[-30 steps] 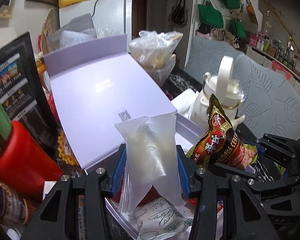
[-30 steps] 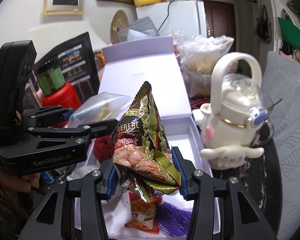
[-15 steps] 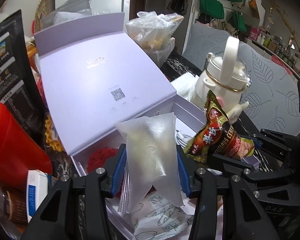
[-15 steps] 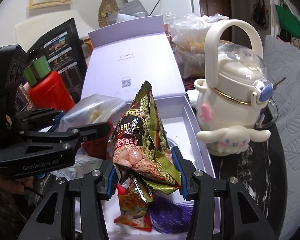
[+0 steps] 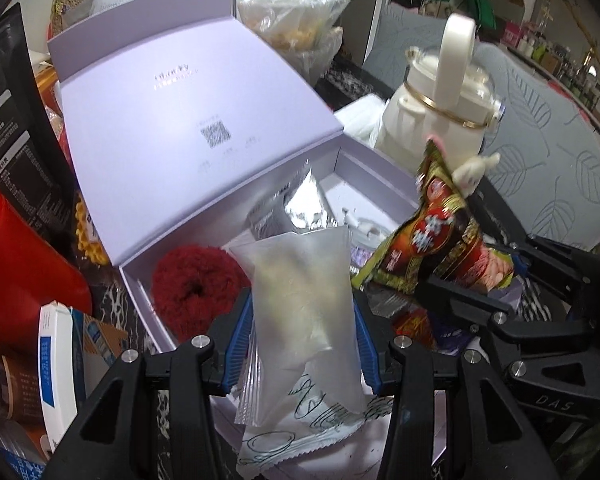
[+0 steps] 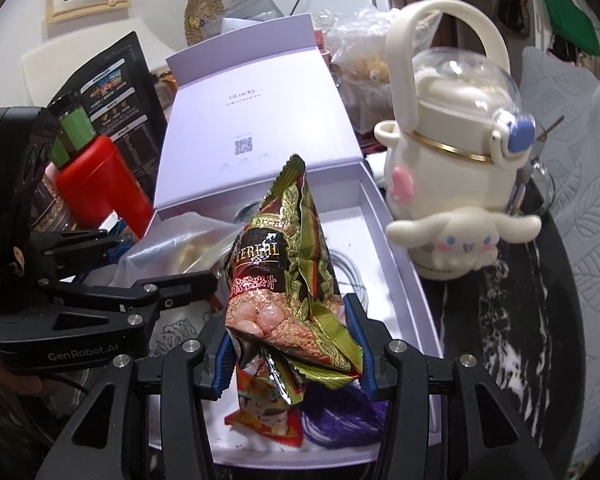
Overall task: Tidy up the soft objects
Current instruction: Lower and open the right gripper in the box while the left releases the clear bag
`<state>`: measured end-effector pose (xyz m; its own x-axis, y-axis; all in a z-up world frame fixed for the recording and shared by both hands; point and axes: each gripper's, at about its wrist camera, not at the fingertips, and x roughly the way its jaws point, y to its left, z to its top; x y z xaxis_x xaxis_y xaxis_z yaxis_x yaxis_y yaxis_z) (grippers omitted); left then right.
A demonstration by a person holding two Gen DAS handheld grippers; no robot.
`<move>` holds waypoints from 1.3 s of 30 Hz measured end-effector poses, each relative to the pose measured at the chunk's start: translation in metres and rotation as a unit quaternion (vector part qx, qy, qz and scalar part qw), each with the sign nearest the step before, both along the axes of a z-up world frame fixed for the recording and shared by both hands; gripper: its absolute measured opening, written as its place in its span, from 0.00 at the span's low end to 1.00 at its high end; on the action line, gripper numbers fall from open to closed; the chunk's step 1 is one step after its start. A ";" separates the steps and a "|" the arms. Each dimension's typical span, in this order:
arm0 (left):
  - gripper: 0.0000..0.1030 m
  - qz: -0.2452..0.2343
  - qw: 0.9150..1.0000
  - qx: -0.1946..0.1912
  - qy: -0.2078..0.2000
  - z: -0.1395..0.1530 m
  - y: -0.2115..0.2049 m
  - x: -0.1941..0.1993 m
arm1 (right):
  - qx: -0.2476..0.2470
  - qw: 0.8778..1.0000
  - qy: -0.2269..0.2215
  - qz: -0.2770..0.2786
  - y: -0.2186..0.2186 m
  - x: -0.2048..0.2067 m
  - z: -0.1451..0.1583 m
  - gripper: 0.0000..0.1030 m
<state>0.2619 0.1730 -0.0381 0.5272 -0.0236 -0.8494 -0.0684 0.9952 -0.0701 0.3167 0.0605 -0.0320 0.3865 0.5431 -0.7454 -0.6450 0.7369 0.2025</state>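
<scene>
- We take the open lilac box (image 5: 380, 168) as our landmark; its lid (image 5: 172, 120) stands raised along the far side.
- We find the left gripper (image 5: 300, 332) held over the near end of the box, its blue-padded fingers (image 5: 238, 332) pinching a frosted clear packet (image 5: 304, 304) that stands upright between them.
- We find the right gripper (image 6: 292, 340) also over the near part of the box, its fingers (image 6: 358, 336) pinching a crumpled green-and-gold snack bag (image 6: 288, 276), pointed end up.
- In the right wrist view, the left gripper sits just to the left of the snack bag, close beside it.
- Inside the box we note a fluffy red ring (image 5: 192, 288) at its left end, a silver foil packet (image 5: 296, 208) toward the back, a white printed packet (image 5: 300, 428) under the clear packet, and a purple tuft (image 6: 340, 416) with a small red-and-yellow packet (image 6: 268, 408) at the near right.
- Right of the box, a cream kettle-shaped bottle (image 6: 452, 168) stands on the dark marbled surface (image 6: 500, 320).
- Left of the box, a red container (image 6: 100, 184) stands upright.
</scene>
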 end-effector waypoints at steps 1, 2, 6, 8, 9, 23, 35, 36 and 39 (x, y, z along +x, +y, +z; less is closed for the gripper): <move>0.45 0.001 1.000 0.004 0.004 -0.001 0.000 0.000 | 0.001 1.000 0.005 -0.001 -0.001 0.001 -0.002 0.47; 0.45 0.002 1.000 0.007 0.007 -0.001 -0.001 -0.001 | 0.002 1.000 0.007 -0.002 -0.001 0.001 -0.003 0.47; 0.45 -0.001 1.000 0.017 0.027 -0.004 -0.002 -0.001 | 0.000 1.000 0.008 0.000 0.000 -0.001 -0.006 0.47; 0.45 0.000 0.999 0.022 0.041 -0.008 -0.003 0.000 | -0.003 1.000 0.006 0.000 0.001 -0.001 -0.006 0.47; 0.45 -0.001 0.999 0.020 0.048 -0.010 -0.003 0.001 | -0.004 1.000 0.004 0.000 0.001 -0.002 -0.005 0.48; 0.45 0.013 0.997 0.040 0.064 -0.014 -0.010 -0.007 | -0.023 0.999 -0.032 -0.002 -0.001 -0.008 0.005 0.60; 0.45 0.015 0.997 0.059 0.043 0.002 -0.018 -0.016 | -0.013 0.999 -0.036 0.000 -0.009 -0.018 0.017 0.60; 0.45 0.016 0.997 0.060 0.042 0.003 -0.018 -0.018 | -0.015 0.999 -0.036 0.002 -0.009 -0.019 0.018 0.60; 0.45 0.013 0.998 0.062 0.032 0.008 -0.020 -0.023 | -0.017 0.999 -0.039 0.007 -0.008 -0.024 0.019 0.62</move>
<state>0.2391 0.1529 -0.0302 0.4715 0.0959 -0.8766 -0.0948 0.9938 0.0578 0.2923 0.0523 -0.0127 0.4370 0.5230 -0.7318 -0.6681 0.7334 0.1252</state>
